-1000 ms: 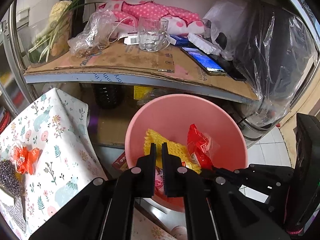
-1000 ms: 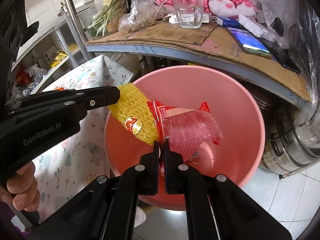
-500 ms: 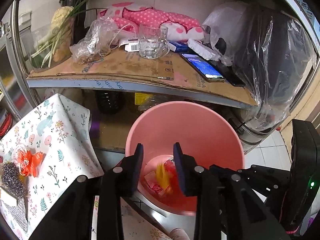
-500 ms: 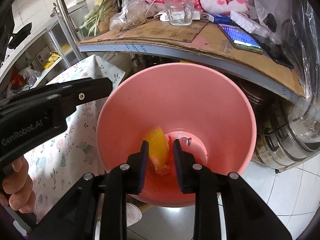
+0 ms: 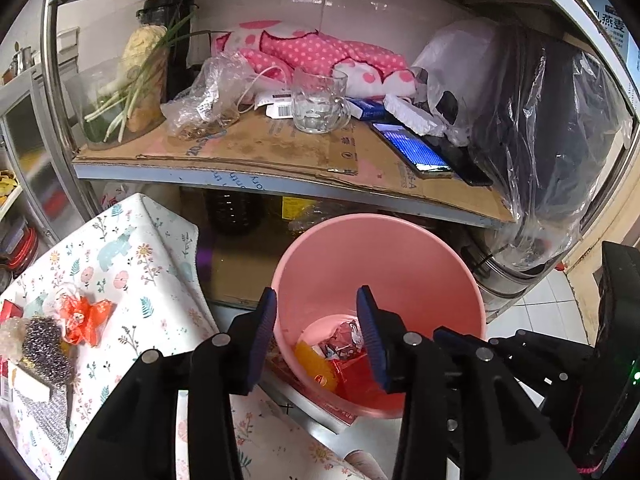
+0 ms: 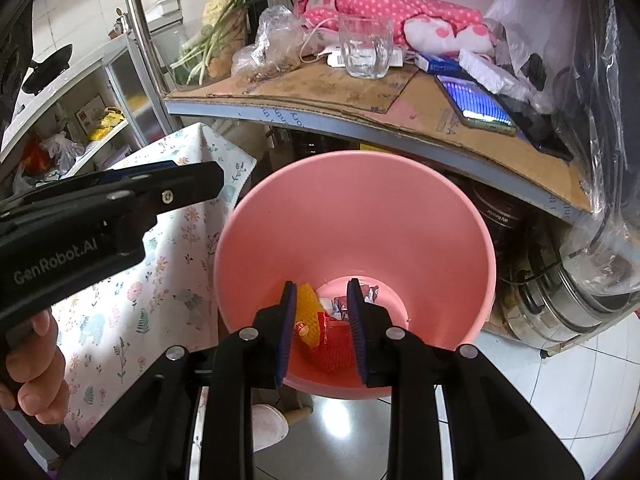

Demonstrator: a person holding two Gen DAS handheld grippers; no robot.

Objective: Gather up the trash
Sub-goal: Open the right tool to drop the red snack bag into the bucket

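Jaws of left gripper (image 5: 316, 312) opening, of right gripper (image 6: 320, 300) apart; both empty. Yellow and red wrappers (image 6: 320, 328) in pink bin (image 6: 356, 216), directly below. Remaining orange wrapper (image 5: 86, 314) on floral tablecloth (image 5: 132, 272), nearer left.

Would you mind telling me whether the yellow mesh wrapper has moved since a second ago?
Yes. The yellow mesh wrapper has dropped from the pink bin's rim level to its bottom, beside the red wrapper.

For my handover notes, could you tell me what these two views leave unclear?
- Pink bin, right wrist view: the gripper fingers cover part of the trash at its bottom.
- Phone, left wrist view: screen text too small.
- Silver scrubber, left wrist view: cut off at the edge.
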